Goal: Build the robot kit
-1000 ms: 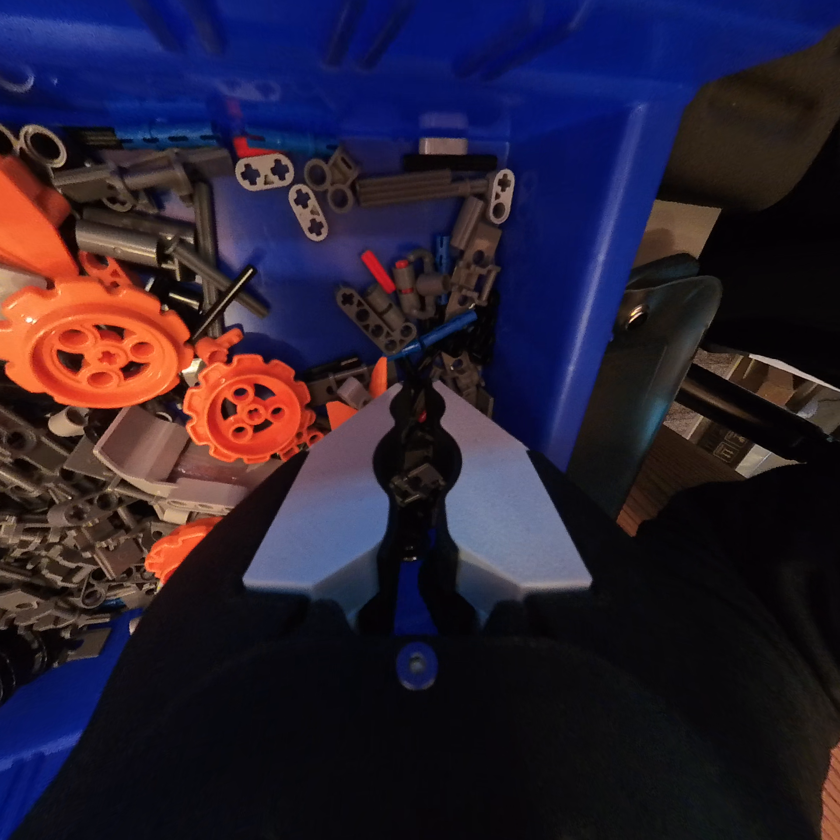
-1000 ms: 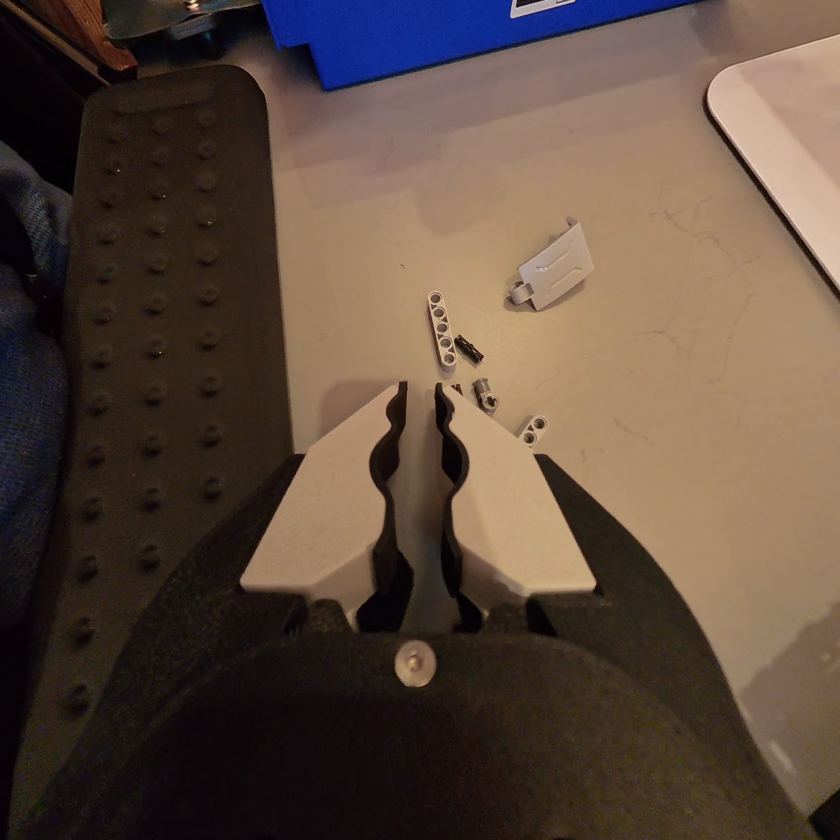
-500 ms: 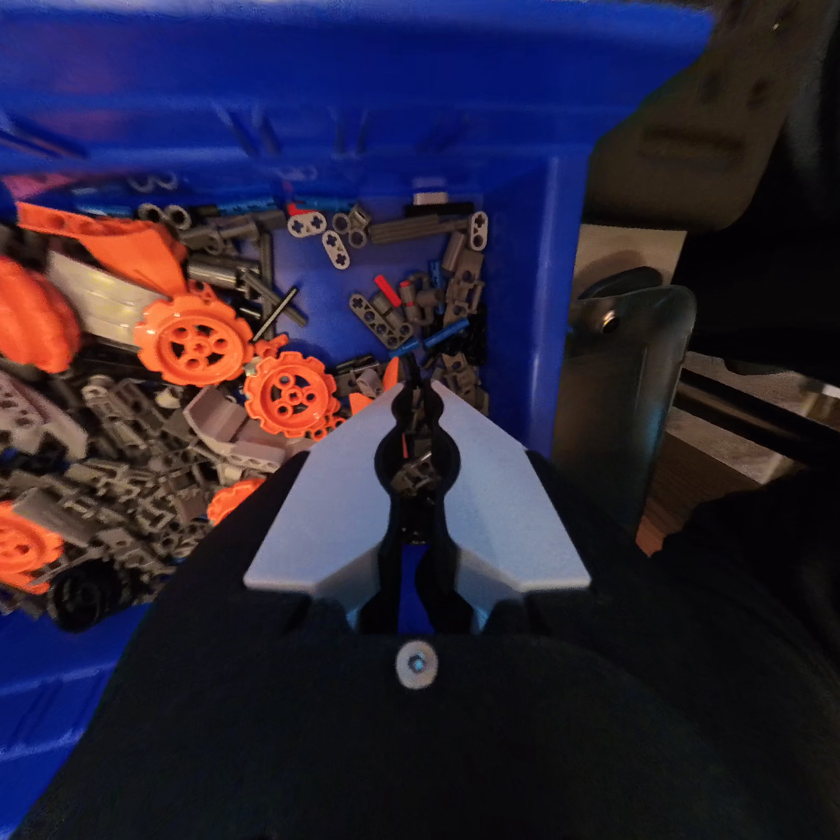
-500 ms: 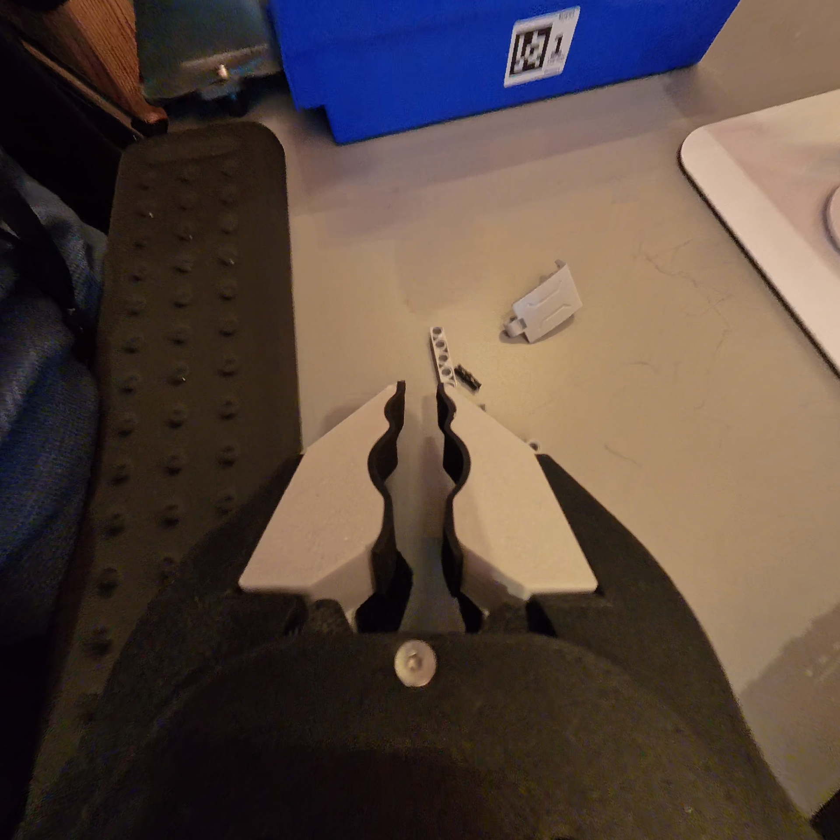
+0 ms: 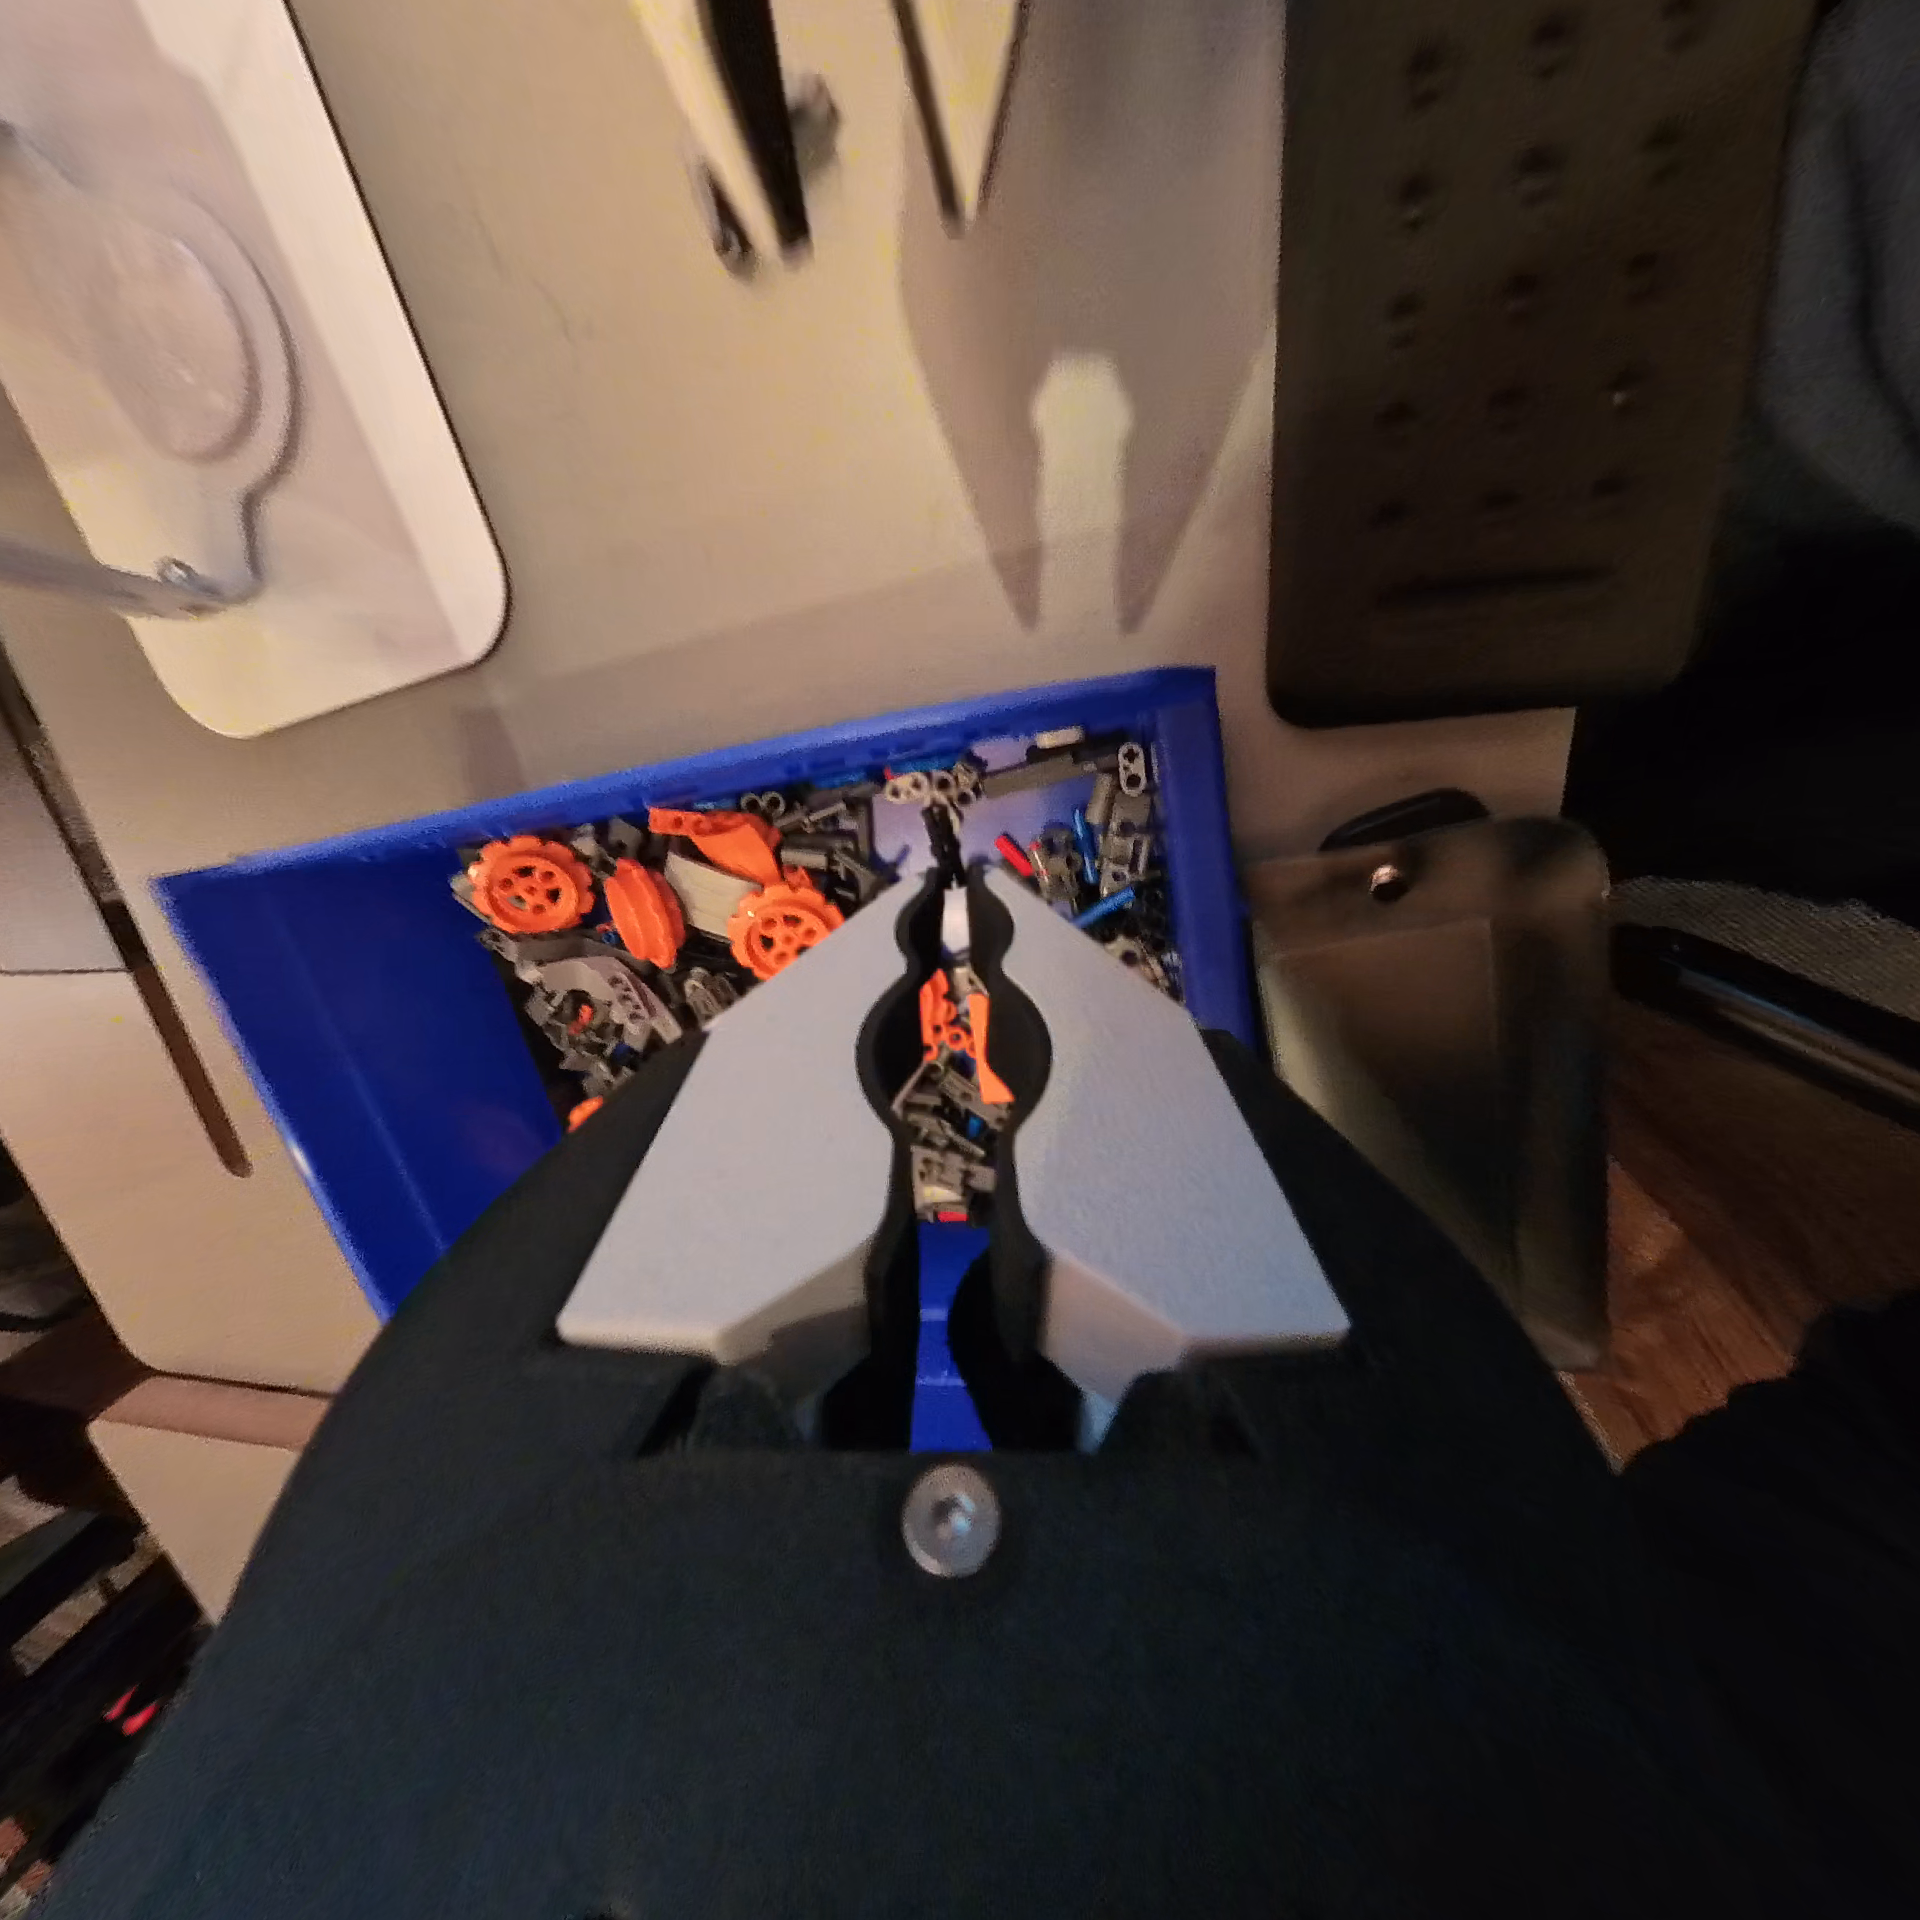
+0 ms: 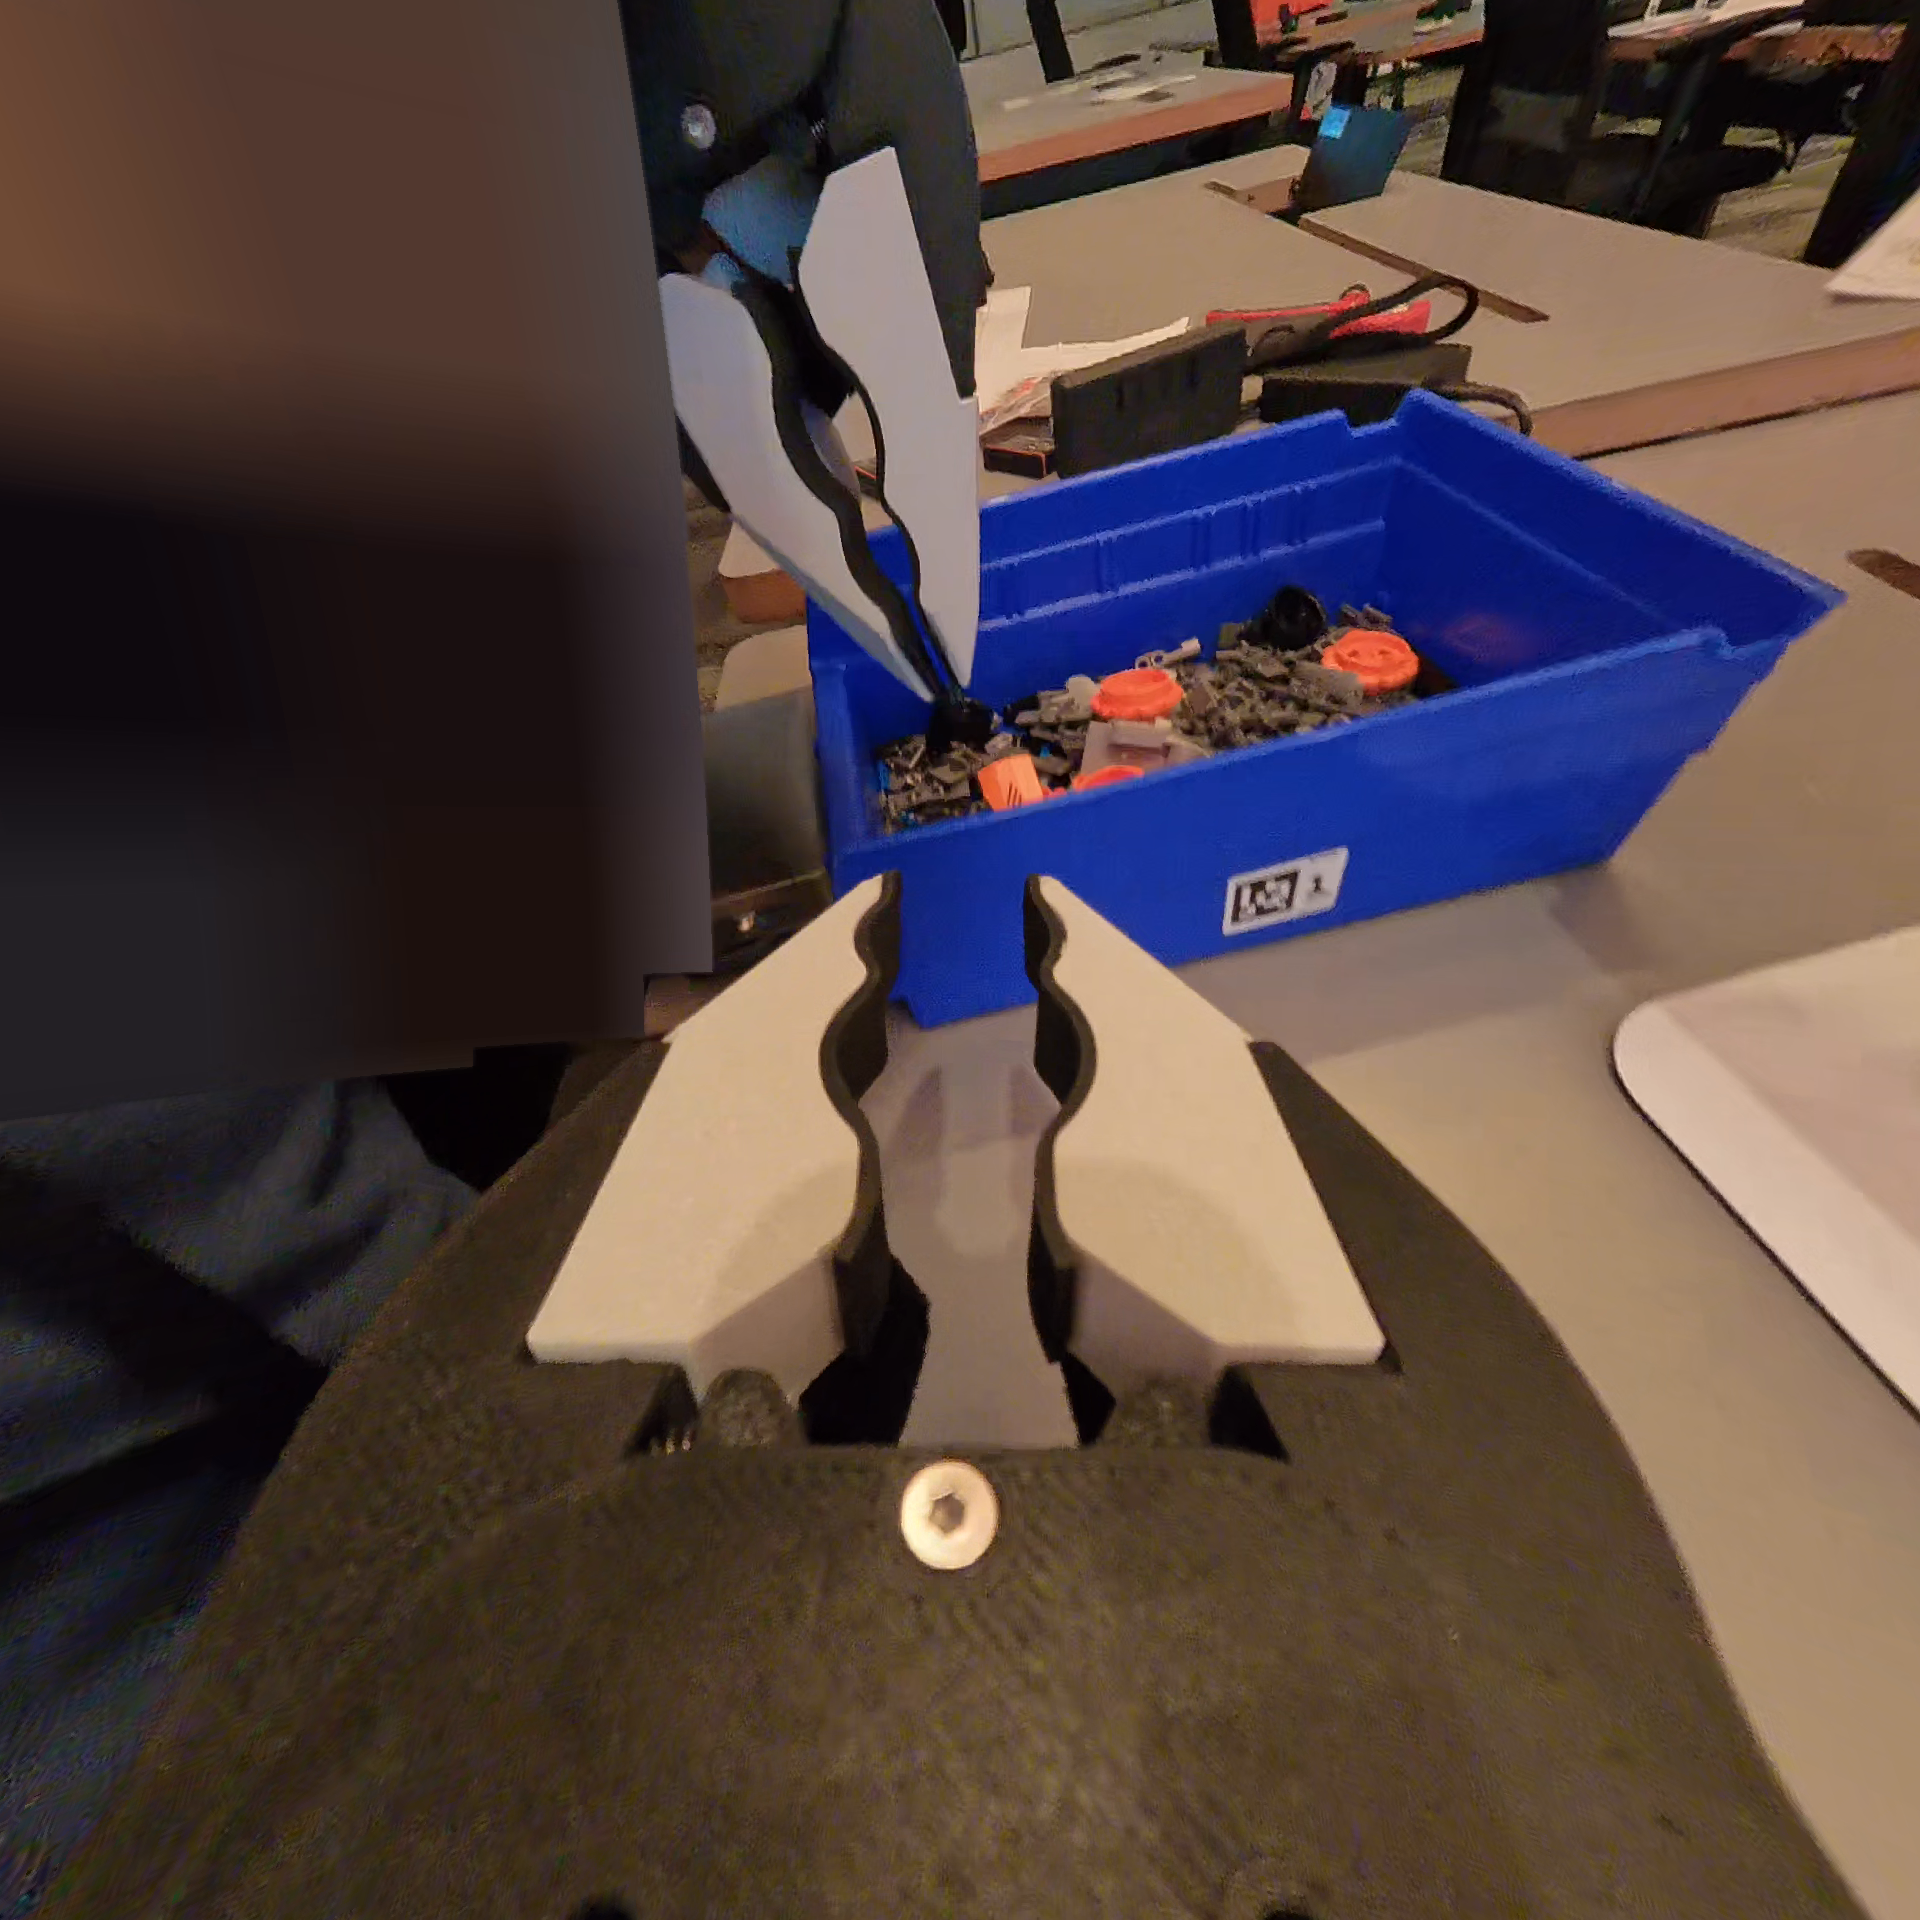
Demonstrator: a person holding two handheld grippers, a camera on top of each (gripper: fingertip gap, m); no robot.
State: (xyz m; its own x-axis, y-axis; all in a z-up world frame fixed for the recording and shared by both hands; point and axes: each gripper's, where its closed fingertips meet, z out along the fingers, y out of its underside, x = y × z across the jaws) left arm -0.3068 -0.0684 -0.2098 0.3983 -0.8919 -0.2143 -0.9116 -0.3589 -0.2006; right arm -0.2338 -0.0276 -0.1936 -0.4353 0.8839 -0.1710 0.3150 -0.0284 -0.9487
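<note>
Blue bin [image 6: 1351,810] on grey table [image 6: 1558,997], full of orange gears, grey bits. Right gripper [image 6: 961,914] part open, empty, near bin front. Left gripper [image 5: 951,883] nearly closed, pinching small black piece [image 6: 951,717] above bin corner; I'd lift straight, keep squeeze steady.

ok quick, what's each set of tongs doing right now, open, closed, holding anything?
Left tongs: closed on a small black plastic piece above the blue plastic bin.
Right tongs: open, empty.
</note>
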